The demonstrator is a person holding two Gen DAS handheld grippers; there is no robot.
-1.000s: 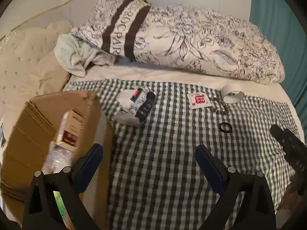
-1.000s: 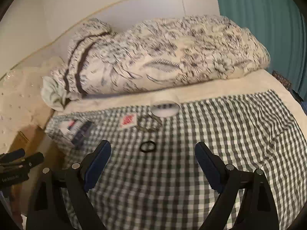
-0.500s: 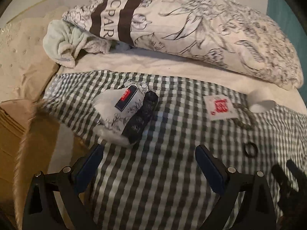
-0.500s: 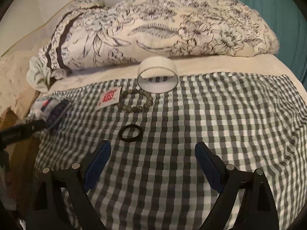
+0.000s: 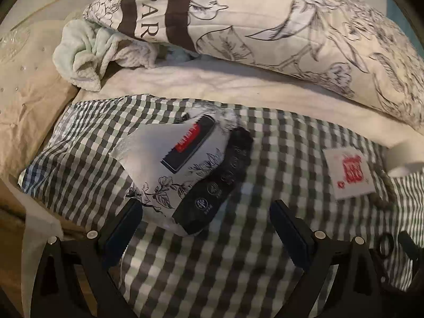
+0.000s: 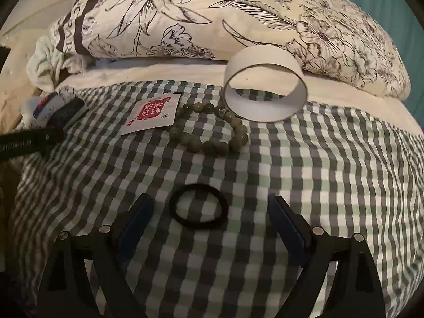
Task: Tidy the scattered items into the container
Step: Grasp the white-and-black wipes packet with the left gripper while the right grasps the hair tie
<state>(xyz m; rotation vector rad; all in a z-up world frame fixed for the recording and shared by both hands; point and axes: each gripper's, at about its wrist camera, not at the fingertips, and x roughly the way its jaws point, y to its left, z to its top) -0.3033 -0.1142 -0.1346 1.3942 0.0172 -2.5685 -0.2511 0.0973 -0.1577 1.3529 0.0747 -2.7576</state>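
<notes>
My left gripper [image 5: 205, 225] is open and empty, low over the checked cloth [image 5: 238, 265], with a white floral tissue pack [image 5: 172, 164] just ahead between its fingers. My right gripper [image 6: 212, 225] is open and empty, with a black hair tie [image 6: 198, 210] lying between its fingertips. Beyond lie a green bead bracelet [image 6: 209, 132], a white sachet with a red print [image 6: 152, 112] and a white tape ring [image 6: 265, 90]. The sachet [image 5: 349, 172] also shows in the left wrist view. The cardboard box shows only as an edge [image 5: 10, 206] at the left.
A large floral pillow [image 6: 225, 16] and a pale green towel [image 5: 87, 61] lie across the back of the bed. A beige padded headboard [image 5: 23, 92] is at the left. The left gripper's tip [image 6: 29, 139] shows at the left in the right wrist view.
Both grippers moved forward and lower toward the cloth. The left swung away from the box to the tissue pack. The right closed in around the hair tie.
</notes>
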